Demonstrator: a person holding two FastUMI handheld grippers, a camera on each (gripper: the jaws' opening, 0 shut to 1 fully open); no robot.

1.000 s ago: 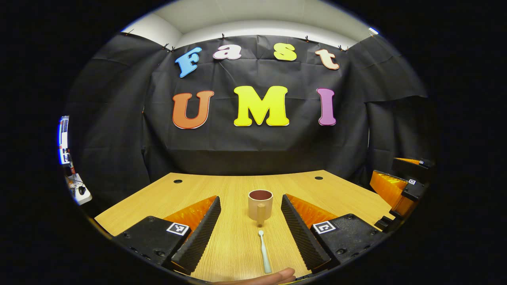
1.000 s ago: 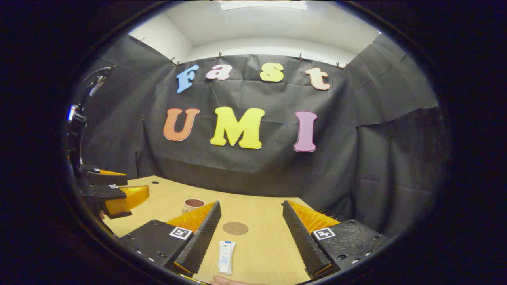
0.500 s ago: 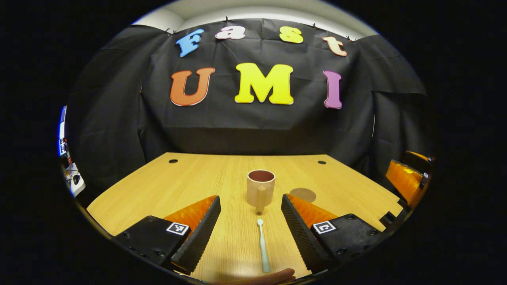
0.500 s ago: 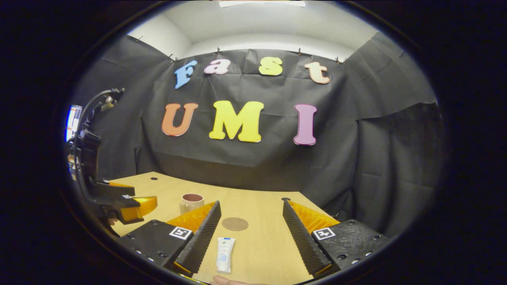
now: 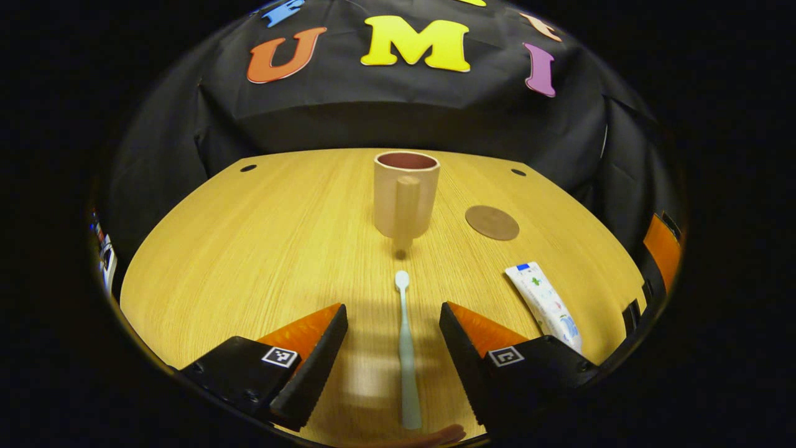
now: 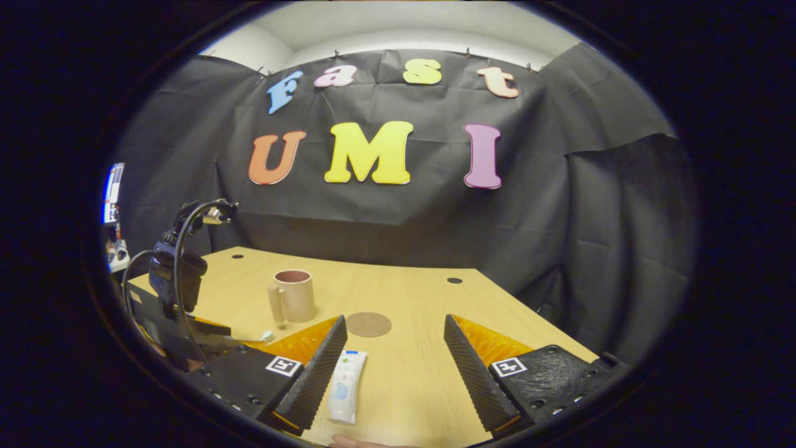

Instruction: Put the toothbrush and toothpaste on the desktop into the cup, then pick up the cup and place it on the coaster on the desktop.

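On the wooden desk (image 5: 261, 236) a beige cup (image 5: 406, 193) stands upright, handle towards the left gripper view. A pale toothbrush (image 5: 405, 348) lies lengthwise in front of it, head towards the cup. My left gripper (image 5: 392, 308) is open low over the desk, one finger on each side of the toothbrush handle, not touching it. The white toothpaste tube (image 5: 545, 305) lies to the right, the round brown coaster (image 5: 492, 222) beyond it. In the right gripper view, my right gripper (image 6: 395, 320) is open above the toothpaste (image 6: 345, 386), which lies close to its left finger. Further off are the cup (image 6: 293, 295) and coaster (image 6: 368, 324).
The left gripper's body with its cable (image 6: 180, 292) shows at the left of the right gripper view. Two cable holes (image 5: 248, 168) mark the desk's far corners. A black cloth wall rises close behind the desk. Bare wood lies left of the cup.
My left gripper has tipped down and dropped towards the desk, so the toothbrush now lies between its fingers. My right gripper has tilted down a little and edged forward over the toothpaste.
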